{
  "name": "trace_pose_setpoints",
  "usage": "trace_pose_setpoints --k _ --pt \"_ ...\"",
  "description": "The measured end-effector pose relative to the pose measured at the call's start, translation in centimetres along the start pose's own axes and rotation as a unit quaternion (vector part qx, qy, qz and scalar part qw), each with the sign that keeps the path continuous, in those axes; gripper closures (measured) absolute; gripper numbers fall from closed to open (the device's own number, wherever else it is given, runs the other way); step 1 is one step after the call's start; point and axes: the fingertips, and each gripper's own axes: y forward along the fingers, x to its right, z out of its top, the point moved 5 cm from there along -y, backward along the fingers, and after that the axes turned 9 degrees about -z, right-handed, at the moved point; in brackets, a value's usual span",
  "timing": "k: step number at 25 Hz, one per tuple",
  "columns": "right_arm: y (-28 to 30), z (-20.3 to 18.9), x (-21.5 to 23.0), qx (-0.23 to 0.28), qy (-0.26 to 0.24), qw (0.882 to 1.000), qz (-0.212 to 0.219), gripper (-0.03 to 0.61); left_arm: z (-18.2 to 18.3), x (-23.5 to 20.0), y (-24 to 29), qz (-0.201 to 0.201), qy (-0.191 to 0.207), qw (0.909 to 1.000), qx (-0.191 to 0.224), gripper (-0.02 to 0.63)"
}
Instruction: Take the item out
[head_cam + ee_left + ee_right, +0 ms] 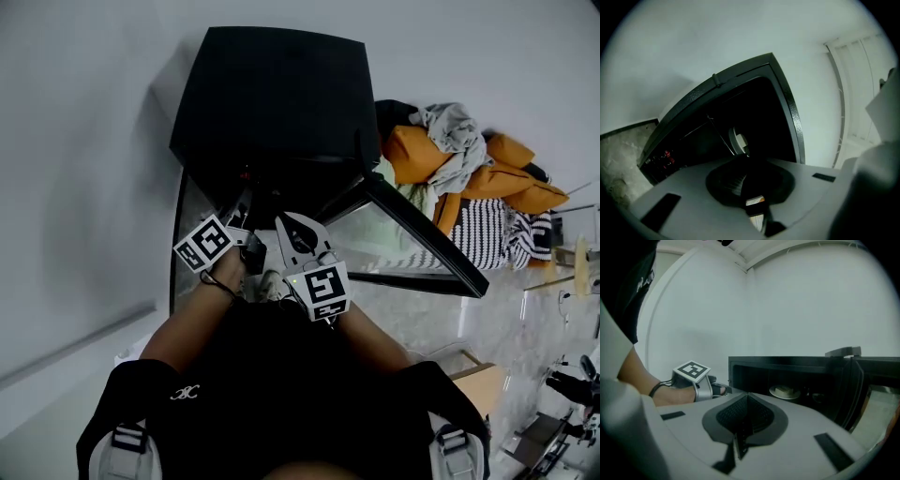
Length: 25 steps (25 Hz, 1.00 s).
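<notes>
I have both tools up at the open black microwave (272,94), which sits against a pale wall. Its door (422,234) hangs swung out to my right, the glass panel catching a greenish reflection.

The left gripper (747,161) is at the mouth of the cavity, near its left side. Its jaws are pressed together and I see nothing between the pads. Past them the dark interior fills its own view, with a pale round shape deep inside that I take for the plate seen at an angle.

The right gripper (747,397) is held a little further back, just beside the left one and in front of the opening. Its jaws are also pressed together, with nothing held. From its view I look straight into the cavity: a small light plate (774,393) rests on the floor of the microwave, and the item (784,389), a pale, low lump, lies on top of it. Neither tool touches the plate or the item; both are well clear of it.

The left hand (670,392), with a dark band at the wrist, shows at the left of the right gripper view.

On the marbled floor (412,319) to the right of the microwave lies a heap of orange cushions (422,150) with grey cloth (455,127) draped over them and a striped fabric (487,234) beside.
</notes>
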Motion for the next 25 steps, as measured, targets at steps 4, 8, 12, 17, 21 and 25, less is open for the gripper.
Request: trace_pose_setpoints --k 4,8,12,17,21,25 --pt "-0.5 -0.7 0.5 -0.017 0.001 1.000 -0.014 0.571 -0.1 -1.7 0.7 -0.007 -0.067 0.9974 0.027 0.604" --pt "-1.1 -0.9 1.1 -0.025 -0.003 0.999 -0.030 0.571 -0.2 -3.3 1.1 -0.016 -0.121 0.9919 0.034 0.604" --pt "-1.3 -0.9 1.4 -0.028 -0.006 0.999 -0.042 0.571 0.1 -4.4 1.7 -0.024 -0.128 0.9911 0.027 0.552" --pt "-1.2 -0.1 1.4 -0.022 -0.012 0.998 -0.060 0.571 0.8 -6.3 2.3 -0.016 -0.146 0.9887 0.032 0.545" --pt "-1.5 0.1 1.7 -0.021 -0.010 0.997 -0.073 0.571 1.1 -7.0 3.0 -0.022 -0.172 0.9837 0.047 0.508" --pt "-1.8 -0.2 2.2 -0.030 -0.010 0.996 -0.084 0.571 1.2 -7.1 3.7 -0.026 -0.182 0.9819 0.047 0.508"
